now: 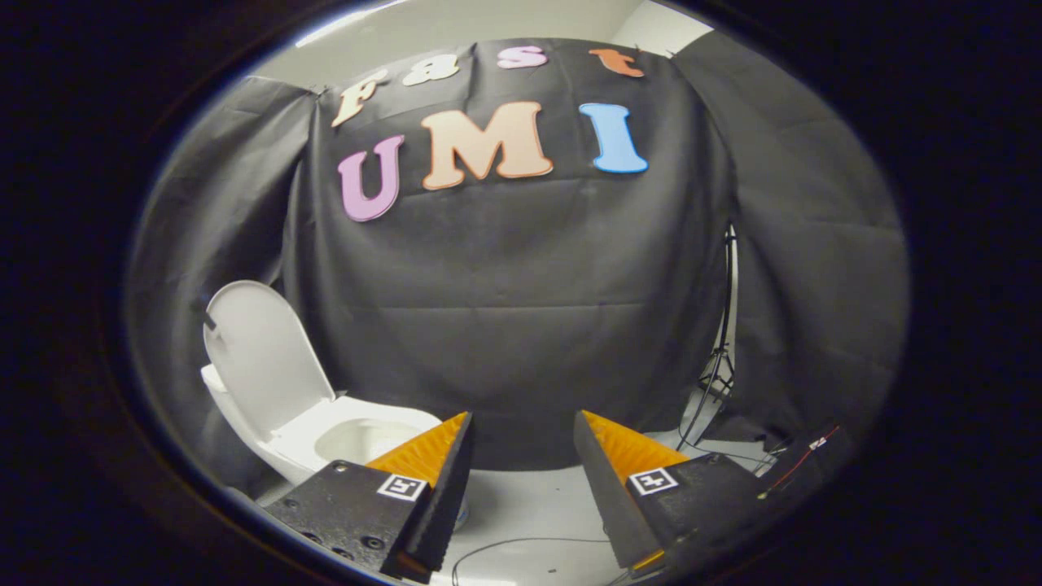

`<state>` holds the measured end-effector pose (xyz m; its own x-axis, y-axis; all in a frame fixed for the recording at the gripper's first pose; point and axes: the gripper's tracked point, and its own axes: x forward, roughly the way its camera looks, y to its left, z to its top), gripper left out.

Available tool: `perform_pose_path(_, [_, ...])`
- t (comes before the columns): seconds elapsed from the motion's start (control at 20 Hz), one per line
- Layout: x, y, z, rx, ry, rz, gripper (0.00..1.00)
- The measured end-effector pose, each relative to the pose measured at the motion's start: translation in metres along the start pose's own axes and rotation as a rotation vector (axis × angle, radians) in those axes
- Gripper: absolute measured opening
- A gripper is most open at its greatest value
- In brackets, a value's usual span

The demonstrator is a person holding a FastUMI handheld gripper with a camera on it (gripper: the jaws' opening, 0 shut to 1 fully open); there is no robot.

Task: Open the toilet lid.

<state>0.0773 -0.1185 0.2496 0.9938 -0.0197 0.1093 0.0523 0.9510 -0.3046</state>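
Note:
A white toilet (326, 431) stands on the floor to the left of my fingers, partly behind the left finger. Its lid (260, 358) is raised upright and leans back toward the black cloth wall. The seat ring and the bowl opening (366, 439) lie exposed below it. My gripper (523, 427) is open, with a wide gap and nothing between the fingers. It sits to the right of the toilet, apart from it, facing the cloth wall.
Black cloth walls close in the booth ahead and on both sides. A black stand with cables (720, 358) rises at the gap in the cloth on the right. A thin cable (529, 541) lies on the pale floor below the fingers.

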Motion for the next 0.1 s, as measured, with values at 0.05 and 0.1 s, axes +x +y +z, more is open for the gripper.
perform_pose_path(0.05, [-0.0034,0.0014,-0.0018,-0.001,0.001,0.005,0.75])
perform_pose_path(0.1, [-0.0059,0.0002,-0.0023,-0.001,-0.002,0.007,0.76])
